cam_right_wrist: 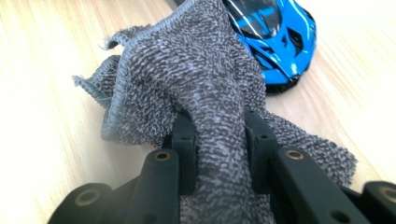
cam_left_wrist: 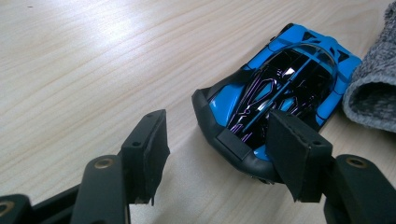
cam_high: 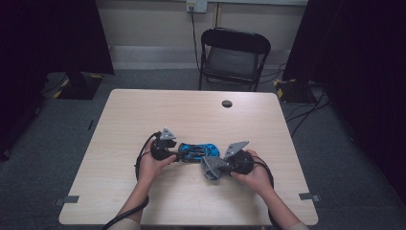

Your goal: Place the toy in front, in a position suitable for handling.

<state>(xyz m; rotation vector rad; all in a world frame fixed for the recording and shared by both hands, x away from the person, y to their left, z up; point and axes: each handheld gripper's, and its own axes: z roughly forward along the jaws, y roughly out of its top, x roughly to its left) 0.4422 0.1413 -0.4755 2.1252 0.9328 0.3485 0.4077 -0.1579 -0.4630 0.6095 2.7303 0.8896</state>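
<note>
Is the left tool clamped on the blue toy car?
No, the left tool stands open, one pad beside the blue toy car, the other apart.

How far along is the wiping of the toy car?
Done: the right tongs are shut on the cloth. In hand: the cloth hangs at the car while the left tongs straddle one end, open. Left: the wiping itself; how much is done I can't tell.

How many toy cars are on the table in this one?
1. A blue and black toy car lies near the middle of the table, between the left gripper and the grey cloth clamped in the right gripper. The cloth could hide something small.
</note>
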